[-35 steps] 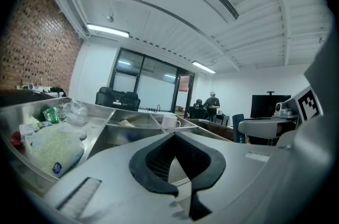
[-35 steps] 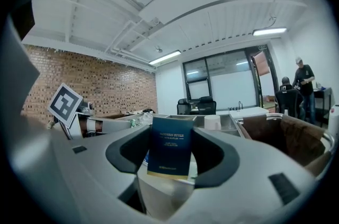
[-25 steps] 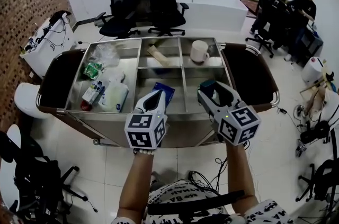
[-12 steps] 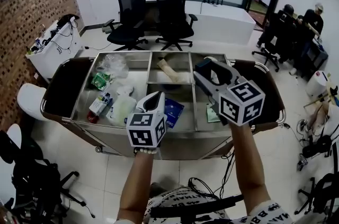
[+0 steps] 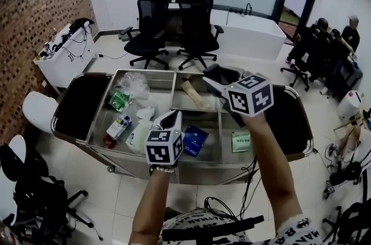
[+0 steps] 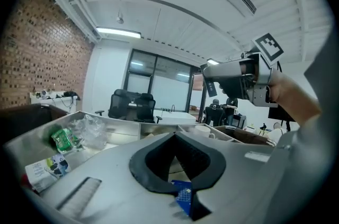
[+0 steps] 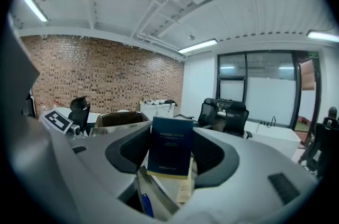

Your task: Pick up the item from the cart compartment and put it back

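My right gripper (image 5: 219, 75) is clamped on the dark blue box (image 7: 170, 148). The box stands upright between the two jaws, with its top edge beyond the tips. It is in the air above the cart (image 5: 227, 164), not in any compartment. My left gripper (image 5: 172, 117) has its jaws together with nothing between them. It is lower than the right one, to its left and well apart from it.

The first risk, I think, is the grip itself. The jaws seem to press only on the narrow sides of the box, and it leans a little. If I swing or roll the right gripper quickly, the box can turn between the pads or slide out and fall.

The second risk is where it lands. Directly under the jaws I see a steel divider and a beige object (image 7: 186, 186). If I go down here, the bottom edge of the box can hit the divider and be pushed out of the jaws, or it can end in the wrong compartment.

The third risk is my sight. In the right gripper view the box covers the middle of the picture, so I cannot judge well the floor below it. I may open the jaws too high.
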A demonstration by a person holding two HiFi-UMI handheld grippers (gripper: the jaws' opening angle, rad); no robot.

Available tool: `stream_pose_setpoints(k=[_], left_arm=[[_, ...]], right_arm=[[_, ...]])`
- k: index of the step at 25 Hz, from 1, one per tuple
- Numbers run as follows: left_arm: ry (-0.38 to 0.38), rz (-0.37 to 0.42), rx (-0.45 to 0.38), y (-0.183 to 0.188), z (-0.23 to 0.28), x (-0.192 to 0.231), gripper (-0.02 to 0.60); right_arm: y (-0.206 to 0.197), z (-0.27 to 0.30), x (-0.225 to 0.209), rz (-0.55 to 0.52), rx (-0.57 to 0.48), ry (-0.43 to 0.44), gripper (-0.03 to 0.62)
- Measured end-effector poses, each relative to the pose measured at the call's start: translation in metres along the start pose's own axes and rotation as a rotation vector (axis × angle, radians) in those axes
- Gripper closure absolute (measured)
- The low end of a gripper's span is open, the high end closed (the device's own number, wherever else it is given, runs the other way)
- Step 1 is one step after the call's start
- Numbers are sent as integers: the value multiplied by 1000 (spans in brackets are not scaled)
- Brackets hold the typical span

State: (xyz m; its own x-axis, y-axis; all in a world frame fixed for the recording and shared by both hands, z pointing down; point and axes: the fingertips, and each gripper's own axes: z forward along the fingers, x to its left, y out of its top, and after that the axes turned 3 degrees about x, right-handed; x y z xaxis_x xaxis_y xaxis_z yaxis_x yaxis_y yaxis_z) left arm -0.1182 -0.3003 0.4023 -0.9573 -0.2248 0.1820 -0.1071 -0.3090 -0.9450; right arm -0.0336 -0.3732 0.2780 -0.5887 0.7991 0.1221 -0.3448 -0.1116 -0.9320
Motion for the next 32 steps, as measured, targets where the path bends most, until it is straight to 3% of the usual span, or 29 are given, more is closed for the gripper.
stream_pose_setpoints(k=[4,9,20,26,32], left_arm=[[14,-4,29,3,6,12,580],[19,-23,56,-10,12,20,580],[19,-78,86,-33,5,32,580],[8,-135,49,-32,-10,36,580],[15,-152,28,-38,-30,37,580]], right_arm=[[-19,51,-10,26,134,59,339],[-76,120,-9,51,348,133,339],[-195,206,4,-40,812,208,339],[-220,219,12,-11,916,253,338],[-245,227,16,-58,986,222,332]])
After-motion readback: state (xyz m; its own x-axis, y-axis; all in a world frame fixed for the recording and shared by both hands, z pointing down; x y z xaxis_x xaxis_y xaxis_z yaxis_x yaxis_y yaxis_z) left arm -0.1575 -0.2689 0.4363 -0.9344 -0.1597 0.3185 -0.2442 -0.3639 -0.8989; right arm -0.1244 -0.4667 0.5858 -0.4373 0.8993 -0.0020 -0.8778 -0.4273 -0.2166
